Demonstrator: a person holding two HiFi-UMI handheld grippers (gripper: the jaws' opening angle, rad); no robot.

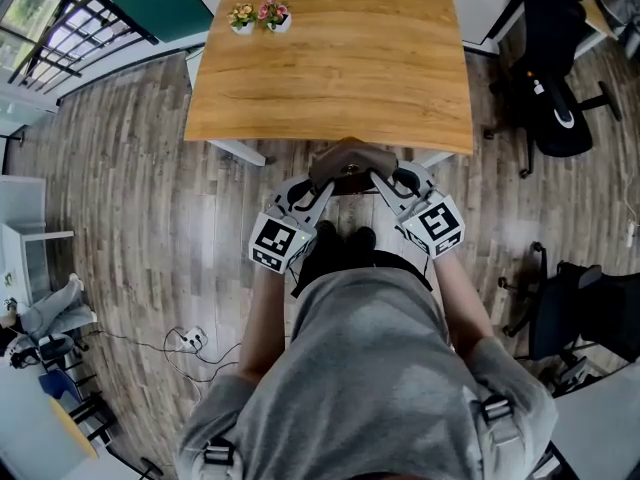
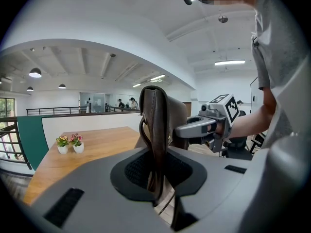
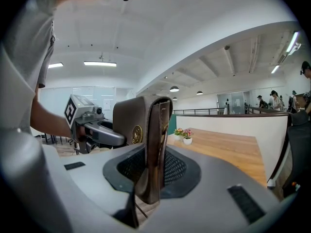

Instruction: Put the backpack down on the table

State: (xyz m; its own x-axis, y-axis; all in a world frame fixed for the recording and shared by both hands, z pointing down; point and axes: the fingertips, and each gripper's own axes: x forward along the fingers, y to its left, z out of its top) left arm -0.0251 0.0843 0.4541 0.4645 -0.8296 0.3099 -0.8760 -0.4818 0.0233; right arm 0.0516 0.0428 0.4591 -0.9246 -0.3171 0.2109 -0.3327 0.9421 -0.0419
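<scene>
A brown leather backpack (image 1: 348, 164) hangs in the air just short of the near edge of the wooden table (image 1: 330, 58). My left gripper (image 1: 318, 190) is shut on its left strap and my right gripper (image 1: 382, 184) on its right strap. In the left gripper view the strap (image 2: 154, 125) runs upright through my left gripper (image 2: 156, 176), with the backpack body (image 2: 179, 114) and the right gripper (image 2: 206, 125) behind. In the right gripper view the other strap (image 3: 158, 135) stands in my right gripper (image 3: 151, 176), beside the bag's gold emblem (image 3: 137, 134).
Two small flower pots (image 1: 259, 16) stand at the table's far left. Black office chairs (image 1: 553, 88) (image 1: 585, 313) are on the right. A white shelf (image 1: 25, 258) and a power strip with cables (image 1: 190, 340) are on the floor at the left.
</scene>
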